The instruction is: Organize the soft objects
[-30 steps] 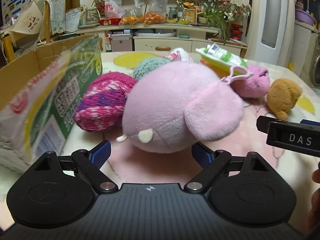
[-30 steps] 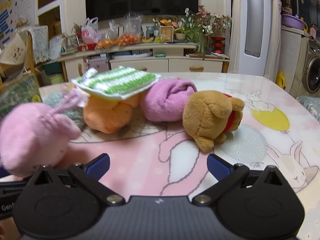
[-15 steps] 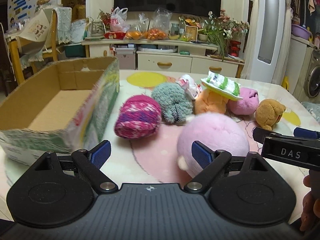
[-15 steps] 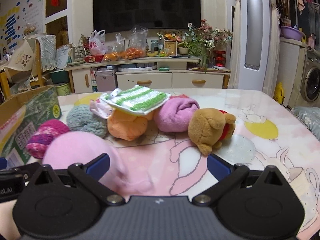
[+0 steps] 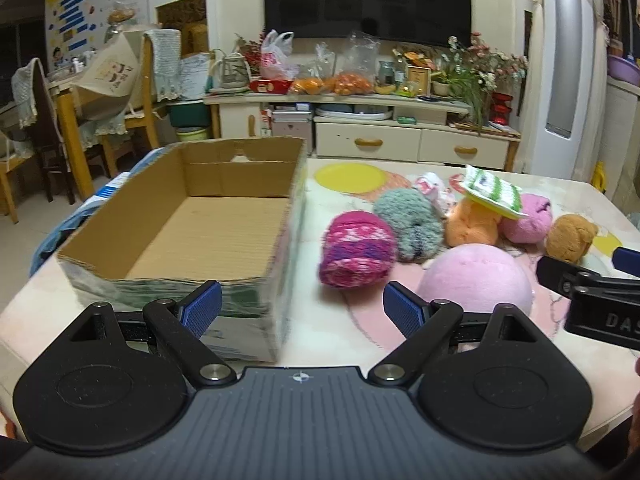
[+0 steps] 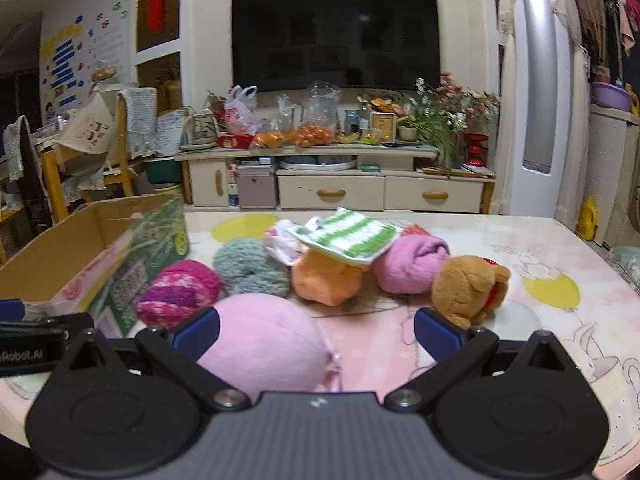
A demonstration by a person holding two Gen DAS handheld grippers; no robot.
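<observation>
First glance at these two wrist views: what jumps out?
The big pink plush ball fills the foreground of the right wrist view, lying on the table between the open fingers of the right claw. To its left sits an open cardboard box with nothing visible inside, the open left claw aimed at its near corner. Behind the ball, a cluster of soft items includes a green-striped cloth resting on an orange plush.

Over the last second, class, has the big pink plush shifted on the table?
Yes. The big pink plush lay close against the magenta yarn ball; now it sits nearer the camera and farther right of it.
</observation>
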